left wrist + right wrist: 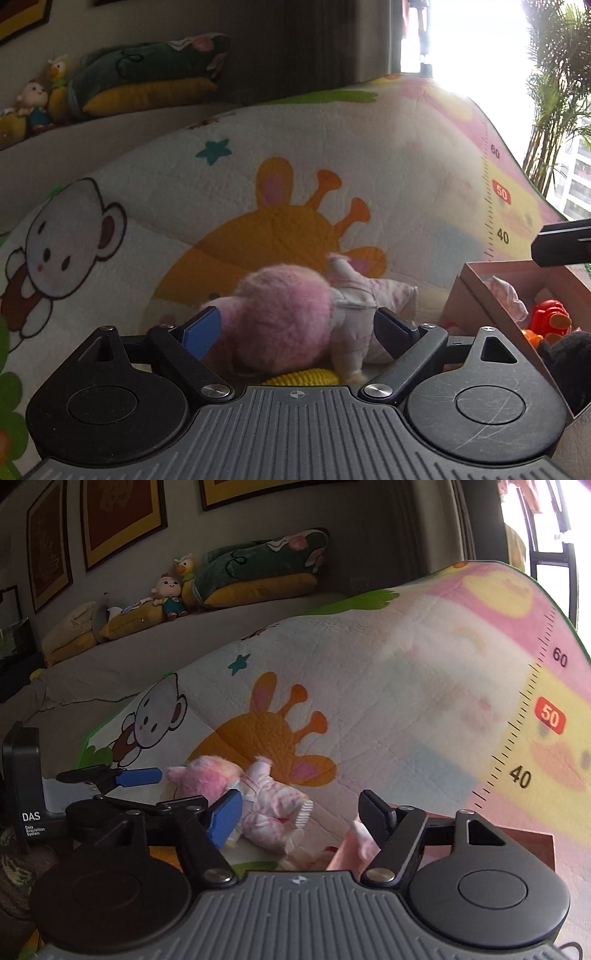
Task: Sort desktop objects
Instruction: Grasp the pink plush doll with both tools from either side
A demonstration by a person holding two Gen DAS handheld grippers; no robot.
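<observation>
Mat (332, 155): a play mat printed with a bear, an orange giraffe and a ruler strip is spread under everything.
Left gripper (295, 325): it is seen spread wide, with one finger on each side of the doll's head; whether the pads touch the fur cannot be told. In the right wrist view it is seen at the left (177, 786), at the doll's head.
Doll (295, 314): a plush doll with pink fur on the head and pale striped clothes is laid on the mat, over the giraffe print, just left of the box.
Yellow toy (303, 377): a ribbed yellow piece is partly hidden under the doll.
Right gripper (301, 812): it is held wide apart and nothing is gripped; the doll's legs are seen between its fingers.
Box (480, 291): a brown cardboard box is placed at the right of the doll; a red-orange toy (548, 317) and pink cloth (506, 295) are seen inside.
</observation>
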